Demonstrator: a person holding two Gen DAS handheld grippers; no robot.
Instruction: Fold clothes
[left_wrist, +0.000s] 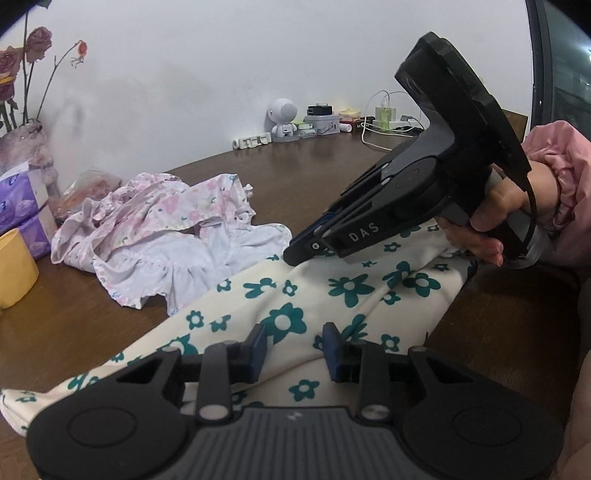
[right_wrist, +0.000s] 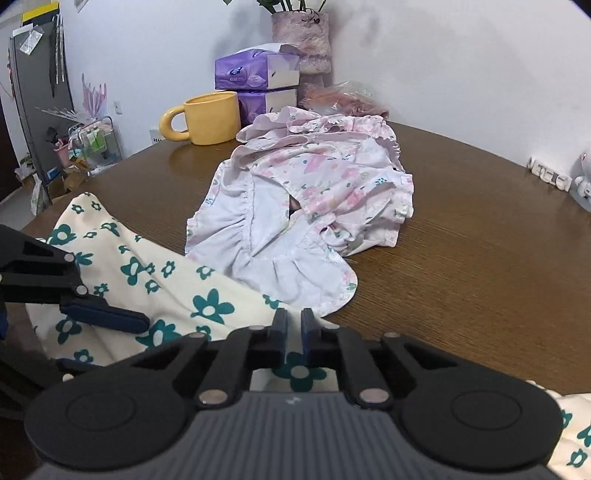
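A cream garment with green flowers (left_wrist: 332, 295) lies along the near edge of the brown table (left_wrist: 110, 314); it also shows in the right wrist view (right_wrist: 177, 280). My left gripper (left_wrist: 293, 347) is open just above it, with cloth between the jaws. My right gripper (right_wrist: 293, 332) is nearly closed and pinches a fold of the cream cloth; in the left wrist view it (left_wrist: 299, 253) presses down on the garment's far edge. A crumpled pink floral garment (right_wrist: 306, 199) lies beyond, seen too in the left wrist view (left_wrist: 166, 236).
A yellow mug (right_wrist: 207, 118), purple tissue boxes (right_wrist: 258, 74) and a vase (right_wrist: 301, 40) stand at the table's far side. A small white robot figure (left_wrist: 283, 120), chargers and cables (left_wrist: 384, 118) line the wall. A bag (right_wrist: 343, 98) lies behind the pink garment.
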